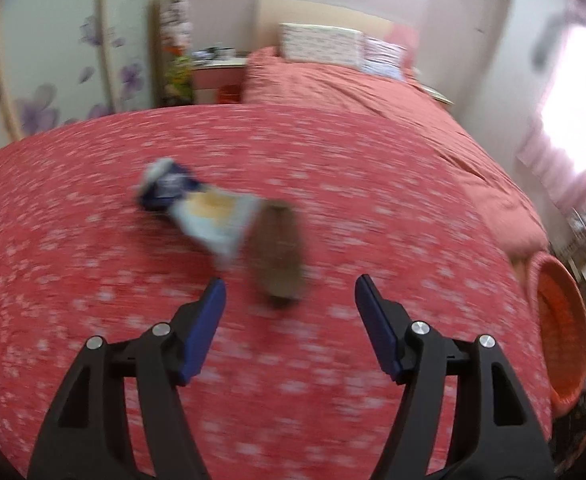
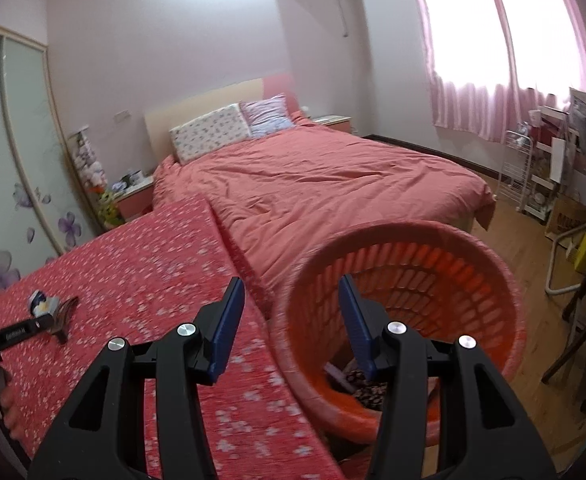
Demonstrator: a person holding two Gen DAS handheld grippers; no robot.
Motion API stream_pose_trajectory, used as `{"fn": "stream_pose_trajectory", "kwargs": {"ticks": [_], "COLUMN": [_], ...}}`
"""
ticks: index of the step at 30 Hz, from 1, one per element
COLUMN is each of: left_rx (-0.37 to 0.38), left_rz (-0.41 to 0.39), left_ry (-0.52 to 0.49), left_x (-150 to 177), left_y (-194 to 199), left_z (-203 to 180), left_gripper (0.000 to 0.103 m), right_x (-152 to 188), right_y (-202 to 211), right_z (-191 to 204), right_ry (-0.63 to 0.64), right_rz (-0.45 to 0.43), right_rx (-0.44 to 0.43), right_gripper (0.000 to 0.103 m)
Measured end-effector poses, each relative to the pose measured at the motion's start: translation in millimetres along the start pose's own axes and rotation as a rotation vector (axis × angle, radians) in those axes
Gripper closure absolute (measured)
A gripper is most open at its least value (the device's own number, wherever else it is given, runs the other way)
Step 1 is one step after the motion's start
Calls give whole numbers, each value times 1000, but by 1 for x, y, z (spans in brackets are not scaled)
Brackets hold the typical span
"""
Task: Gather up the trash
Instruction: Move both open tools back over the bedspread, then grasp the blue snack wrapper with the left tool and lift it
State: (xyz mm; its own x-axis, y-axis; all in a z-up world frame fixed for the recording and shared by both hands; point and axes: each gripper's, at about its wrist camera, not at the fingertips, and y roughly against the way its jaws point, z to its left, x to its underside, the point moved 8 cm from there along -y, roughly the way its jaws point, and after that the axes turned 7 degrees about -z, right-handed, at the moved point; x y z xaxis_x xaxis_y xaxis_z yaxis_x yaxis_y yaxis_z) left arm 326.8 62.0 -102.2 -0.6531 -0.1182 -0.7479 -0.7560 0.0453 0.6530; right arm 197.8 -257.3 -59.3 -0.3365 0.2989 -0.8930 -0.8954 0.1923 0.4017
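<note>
A: Where's the trash?

B: Out in the middle of the flowered table point(image 1: 93, 320), well in from every edge. A pale wrapper point(image 1: 217, 220) with a dark blue end, and a brown wrapper point(image 1: 279, 256) touching its right side. The view is smeared, so details are soft.

A: Which way do they lie?

B: The brown one's long axis runs away from the left gripper point(image 1: 289, 296), narrow end far. The pale one lies slanted, blue end toward the far left.

A: Grippers?

B: Both empty, jaws apart. The left hangs just short of the brown wrapper. The right gripper point(image 2: 291, 296) hovers over the near rim of the basket point(image 2: 493, 272), which sits off the table's right edge with scraps already in it.

A: What could go wrong?

B: I'd guess closing across both overlapping wrappers and dragging one loose, or pinching the tablecloth with thin film. A fast approach could also push them away.
</note>
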Motion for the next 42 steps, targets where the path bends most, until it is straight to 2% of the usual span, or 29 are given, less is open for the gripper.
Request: {"fn": "stream_pose_trajectory", "kwargs": {"ticks": [4, 10, 17, 23, 28, 30, 33, 35, 42], "left_rx": [-54, -62, -87, -178, -224, -210, -149, -127, -120], "left_rz": [9, 30, 38, 22, 19, 13, 7, -8, -20], "left_ry": [89, 144, 111, 86, 125, 156, 228, 242, 168], "left_x": [-7, -15, -17, -29, -32, -33, -31, -31, -41], "left_y": [-12, -32, -45, -43, -34, -26, -14, -6, -20], "left_z": [47, 70, 81, 121, 153, 162, 164, 154, 106], "left_gripper": [37, 39, 42, 42, 42, 42, 37, 35, 33], "right_x": [8, 16, 21, 27, 31, 31, 32, 33, 34], "right_y": [-3, -4, -4, -8, -10, -9, -8, -9, -6], "right_z": [20, 44, 63, 77, 87, 90, 92, 94, 99], "right_ry": [37, 87, 127, 142, 148, 150, 153, 151, 159], "right_rz": [26, 53, 67, 81, 89, 88, 87, 92, 95], "right_rx": [-36, -71, -94, -109, -124, -128, -132, -135, -144], "right_gripper": [54, 53, 53, 53, 53, 53, 53, 53, 53]}}
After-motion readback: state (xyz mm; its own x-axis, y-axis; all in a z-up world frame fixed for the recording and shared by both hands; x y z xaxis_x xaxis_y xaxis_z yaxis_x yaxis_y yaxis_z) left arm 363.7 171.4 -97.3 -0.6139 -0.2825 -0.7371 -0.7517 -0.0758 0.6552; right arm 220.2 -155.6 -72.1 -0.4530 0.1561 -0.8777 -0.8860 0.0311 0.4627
